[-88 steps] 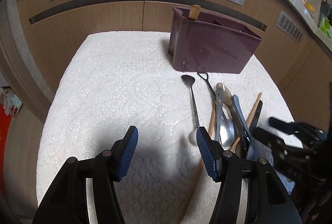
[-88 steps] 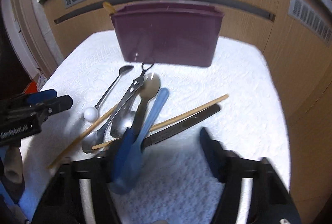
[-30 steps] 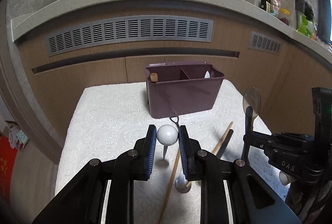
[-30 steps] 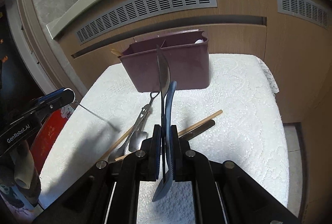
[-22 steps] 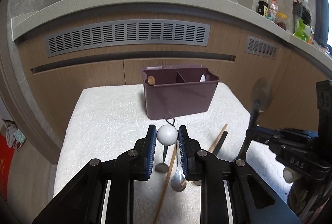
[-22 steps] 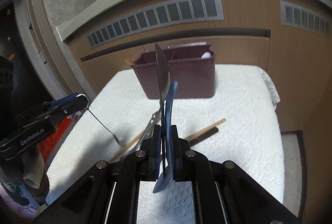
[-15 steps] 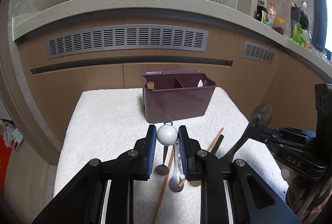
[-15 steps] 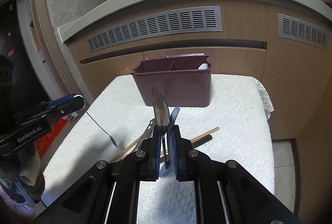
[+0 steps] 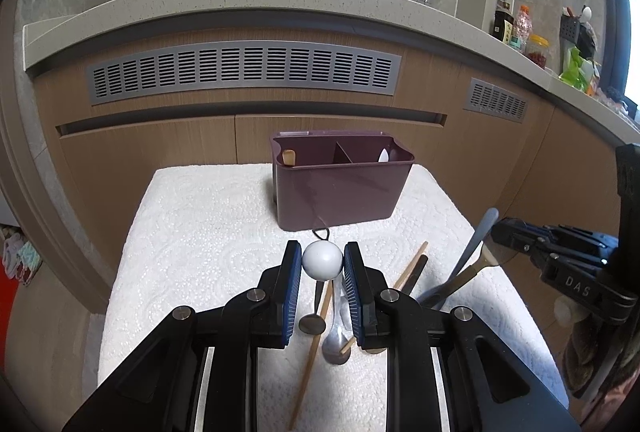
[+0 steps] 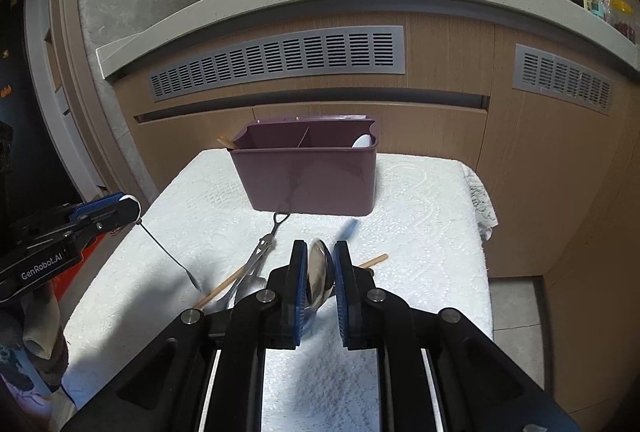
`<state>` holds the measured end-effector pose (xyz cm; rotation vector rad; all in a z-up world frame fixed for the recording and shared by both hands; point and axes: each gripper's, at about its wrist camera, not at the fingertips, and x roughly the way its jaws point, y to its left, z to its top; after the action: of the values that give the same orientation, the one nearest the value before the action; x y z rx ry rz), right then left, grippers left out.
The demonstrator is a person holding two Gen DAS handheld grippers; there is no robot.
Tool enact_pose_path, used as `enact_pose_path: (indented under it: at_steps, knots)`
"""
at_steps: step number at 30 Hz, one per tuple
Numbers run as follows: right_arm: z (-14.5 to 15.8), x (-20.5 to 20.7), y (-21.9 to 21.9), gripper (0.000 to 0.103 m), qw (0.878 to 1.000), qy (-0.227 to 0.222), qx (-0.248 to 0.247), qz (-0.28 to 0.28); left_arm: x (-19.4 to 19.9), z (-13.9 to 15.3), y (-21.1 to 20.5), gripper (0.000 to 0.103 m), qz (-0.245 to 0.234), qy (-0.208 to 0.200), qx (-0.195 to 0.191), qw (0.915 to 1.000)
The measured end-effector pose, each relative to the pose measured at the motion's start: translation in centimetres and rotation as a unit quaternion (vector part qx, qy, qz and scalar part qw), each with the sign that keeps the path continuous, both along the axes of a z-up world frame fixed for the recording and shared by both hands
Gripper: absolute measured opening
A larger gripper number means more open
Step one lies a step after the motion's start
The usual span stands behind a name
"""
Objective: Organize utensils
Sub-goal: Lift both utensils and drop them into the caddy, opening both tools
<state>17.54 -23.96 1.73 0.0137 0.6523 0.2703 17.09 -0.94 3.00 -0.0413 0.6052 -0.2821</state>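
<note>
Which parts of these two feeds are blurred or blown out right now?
Right wrist view: the blue handle beyond the right claw is motion-smeared; the metal spoon glares. Left wrist view: window edge blown out; white ball in the left claw sharp.

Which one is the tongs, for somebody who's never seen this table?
Start at the purple caddy on the white cloth. Right before its front wall lies a wire loop; that loop ends the tongs, which run back toward the camera. Unlike the chopsticks beside them, they are pierced metal.

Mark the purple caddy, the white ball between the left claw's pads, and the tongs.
purple caddy point(image 9: 340, 192), left wrist view, front wall.
white ball point(image 9: 322, 259), left wrist view, its centre.
tongs point(image 10: 262, 252), right wrist view, mid-arm.
</note>
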Motion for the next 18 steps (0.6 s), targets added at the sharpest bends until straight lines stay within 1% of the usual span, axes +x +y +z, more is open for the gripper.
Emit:
enact_pose_path:
  at_steps: [2,5,8,11,14,18]
  knots:
    - [0.5,-0.1,0.2,0.007,1.0,-0.003,-0.015,0.004,0.0,0.0,0.0,0.023,-0.001,-0.001,-0.001,1.0]
    - [1.5,-0.3,0.7,0.007,1.0,-0.013,-0.023,0.016,0.2,0.3,0.1,0.022,-0.004,0.0,-0.006,1.0]
    - [3.1,-0.1,0.8,0.007,0.999,-0.029,-0.026,0.021,0.5,1.6,0.3,0.023,-0.014,-0.003,-0.013,0.9998]
    - [5.5,0.1,0.8,0.007,0.998,-0.052,-0.021,0.024,0.4,4.1,0.1,0.022,-0.023,-0.033,-0.005,0.9992]
    - [8.8,0.2,0.7,0.007,0.996,-0.088,-0.027,0.018,0.7,7.1,-0.1,0.023,-0.034,-0.061,-0.007,0.9975]
    - [13.9,0.3,0.6,0.007,0.989,-0.144,-0.039,0.008,2.1,12.7,-0.3,0.022,-0.043,-0.114,-0.018,0.9925]
